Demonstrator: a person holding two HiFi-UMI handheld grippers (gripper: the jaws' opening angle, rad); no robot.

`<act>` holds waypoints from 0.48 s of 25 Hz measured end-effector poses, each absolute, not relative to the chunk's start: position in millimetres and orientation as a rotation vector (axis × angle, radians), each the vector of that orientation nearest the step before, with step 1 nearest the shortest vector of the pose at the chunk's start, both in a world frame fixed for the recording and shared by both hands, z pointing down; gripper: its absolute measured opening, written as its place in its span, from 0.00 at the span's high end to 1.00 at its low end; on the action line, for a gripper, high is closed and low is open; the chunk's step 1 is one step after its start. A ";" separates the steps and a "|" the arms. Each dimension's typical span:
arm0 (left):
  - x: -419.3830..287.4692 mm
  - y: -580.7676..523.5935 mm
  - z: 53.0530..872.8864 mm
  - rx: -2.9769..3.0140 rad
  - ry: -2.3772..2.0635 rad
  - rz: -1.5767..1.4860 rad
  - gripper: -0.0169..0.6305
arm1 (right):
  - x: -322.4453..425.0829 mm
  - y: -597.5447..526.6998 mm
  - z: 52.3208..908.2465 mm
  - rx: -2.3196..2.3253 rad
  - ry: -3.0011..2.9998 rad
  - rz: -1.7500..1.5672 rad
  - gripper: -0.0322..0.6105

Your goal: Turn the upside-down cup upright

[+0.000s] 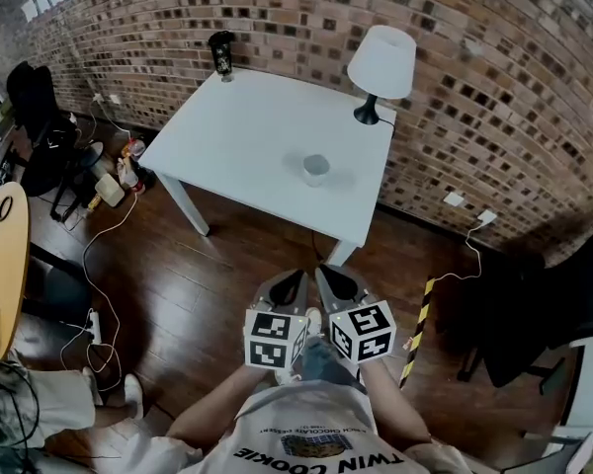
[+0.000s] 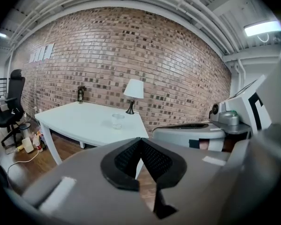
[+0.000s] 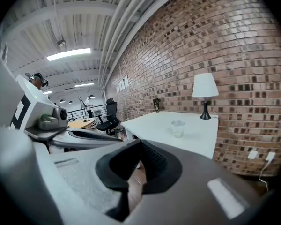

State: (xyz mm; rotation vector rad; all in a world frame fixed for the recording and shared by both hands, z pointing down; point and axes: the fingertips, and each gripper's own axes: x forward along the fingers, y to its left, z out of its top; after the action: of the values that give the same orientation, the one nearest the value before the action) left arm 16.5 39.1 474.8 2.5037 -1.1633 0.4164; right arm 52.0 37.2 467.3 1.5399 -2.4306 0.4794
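Note:
A small clear cup (image 1: 316, 169) stands alone on the white table (image 1: 247, 136), right of its middle. In the right gripper view the cup (image 3: 178, 128) looks wider at its top than at its base. It also shows far off in the left gripper view as a cup (image 2: 117, 121). Both grippers are held close to the person's chest, over the wooden floor and well short of the table. The left gripper (image 1: 298, 276) is shut with nothing in it, its tips meeting (image 2: 140, 142). Beside it, the right gripper (image 1: 324, 271) is also shut and empty (image 3: 139, 144).
A white lamp (image 1: 381, 67) stands at the table's far right corner and a dark bottle (image 1: 221, 54) at its far left. Behind is a brick wall (image 1: 494, 87). Black office chairs (image 1: 40, 117), a round yellow table (image 1: 2, 255), floor cables and a striped post (image 1: 418, 329) surround the spot.

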 end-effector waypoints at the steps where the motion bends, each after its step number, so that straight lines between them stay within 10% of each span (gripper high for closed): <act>1: 13.9 46.2 474.6 2.503 -1.162 0.416 0.97 | 50.6 45.2 466.5 1.554 -2.429 0.481 0.95; 12: 6.8 87.5 464.4 2.522 -1.132 0.408 0.97 | 40.8 88.3 456.6 1.622 -2.412 0.491 0.95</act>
State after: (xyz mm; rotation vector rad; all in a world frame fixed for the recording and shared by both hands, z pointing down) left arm 6.8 87.5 464.4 2.5223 -1.1317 0.4084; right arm 40.8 88.3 456.6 1.6221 -2.4117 0.4909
